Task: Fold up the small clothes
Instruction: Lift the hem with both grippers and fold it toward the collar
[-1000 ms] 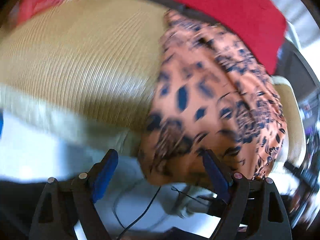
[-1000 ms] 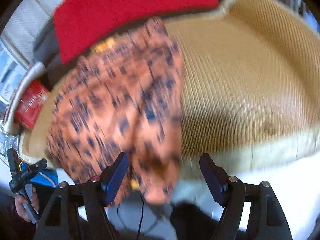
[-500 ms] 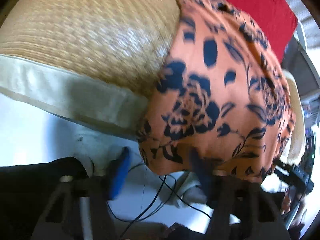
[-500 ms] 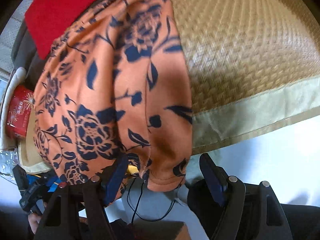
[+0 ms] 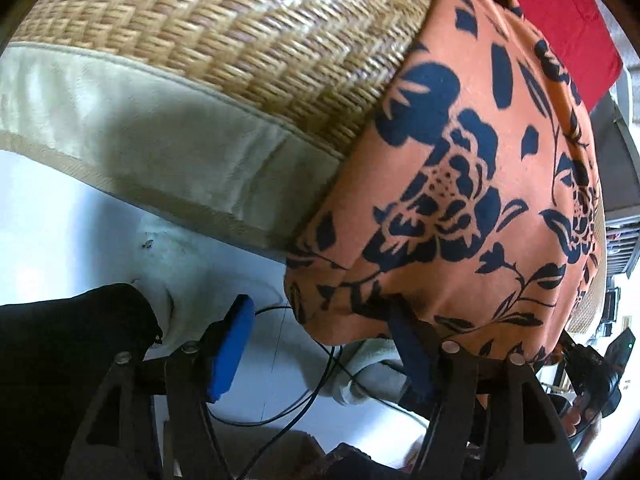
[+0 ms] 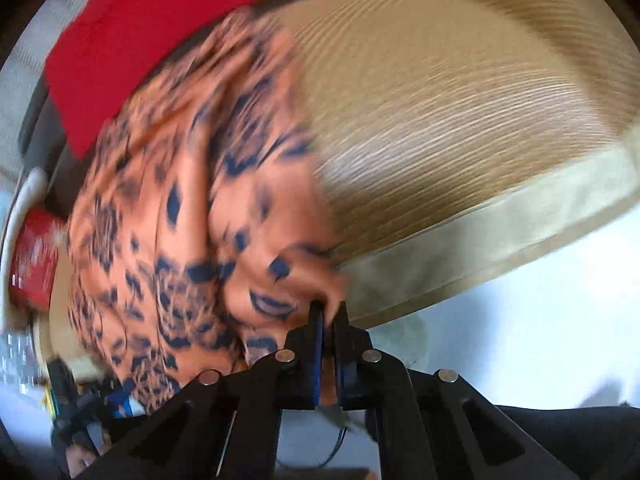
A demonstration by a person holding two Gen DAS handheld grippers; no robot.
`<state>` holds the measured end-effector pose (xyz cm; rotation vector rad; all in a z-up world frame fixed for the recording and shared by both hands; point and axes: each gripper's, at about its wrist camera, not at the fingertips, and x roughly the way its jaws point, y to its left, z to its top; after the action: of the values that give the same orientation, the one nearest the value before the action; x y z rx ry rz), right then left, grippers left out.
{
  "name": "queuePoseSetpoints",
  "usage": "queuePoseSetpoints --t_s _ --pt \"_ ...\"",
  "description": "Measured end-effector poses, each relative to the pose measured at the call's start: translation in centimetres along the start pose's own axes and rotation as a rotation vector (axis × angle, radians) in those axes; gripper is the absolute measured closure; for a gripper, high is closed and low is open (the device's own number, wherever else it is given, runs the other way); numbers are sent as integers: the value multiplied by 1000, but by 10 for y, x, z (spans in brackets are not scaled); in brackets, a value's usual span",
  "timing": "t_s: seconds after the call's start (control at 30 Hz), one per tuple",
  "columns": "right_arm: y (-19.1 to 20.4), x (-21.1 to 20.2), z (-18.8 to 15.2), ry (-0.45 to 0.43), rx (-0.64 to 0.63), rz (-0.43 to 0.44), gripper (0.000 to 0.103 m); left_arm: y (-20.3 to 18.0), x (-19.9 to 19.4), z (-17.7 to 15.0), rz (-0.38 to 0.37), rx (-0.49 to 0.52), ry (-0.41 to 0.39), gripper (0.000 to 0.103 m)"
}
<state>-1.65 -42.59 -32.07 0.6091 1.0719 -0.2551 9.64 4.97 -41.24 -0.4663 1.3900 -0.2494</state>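
Orange floral garment (image 6: 192, 216): right gripper (image 6: 329, 312) clamped on its hem corner, left gripper (image 5: 320, 320) half-open, jaws just widening around its edge.

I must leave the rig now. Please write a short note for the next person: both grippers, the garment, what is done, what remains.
Right gripper: just closed, shut on the near hem corner of the orange floral garment.
Left gripper: open, jaws were just moving; its right finger sits under the other near corner, nothing pinched.
Garment lies over the edge of the woven mat, beside a red cloth.
Done: one corner gripped. Left: grip the second corner, then fold.
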Motion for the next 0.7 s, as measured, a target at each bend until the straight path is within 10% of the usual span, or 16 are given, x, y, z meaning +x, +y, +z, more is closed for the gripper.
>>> queuePoseSetpoints --t_s 0.07,0.1,0.23,0.3,0.33,0.37,0.4,0.6,0.7 --pt "-12 -12 3 -19 43 8 98 6 -3 0 -10 26 -4 92" --pt "-17 -16 5 -23 59 29 98 9 -4 7 -15 41 4 94" --pt "-23 -18 7 -12 116 138 94 5 -1 6 -22 61 11 84" --pt "-21 -18 6 2 96 122 80 6 0 5 -20 40 30 43" --pt "-11 -10 3 10 93 120 57 6 -2 5 -15 26 29 24" --pt "-8 -6 1 26 97 121 20 8 -2 5 -12 11 15 23" --pt "-6 -4 -2 25 106 128 16 11 -3 6 -22 -3 1 23" --pt "8 25 -2 29 43 130 16 3 -2 10 -42 31 -16 25" --pt "26 58 0 65 -19 115 33 -2 -1 10 -78 52 -19 72"
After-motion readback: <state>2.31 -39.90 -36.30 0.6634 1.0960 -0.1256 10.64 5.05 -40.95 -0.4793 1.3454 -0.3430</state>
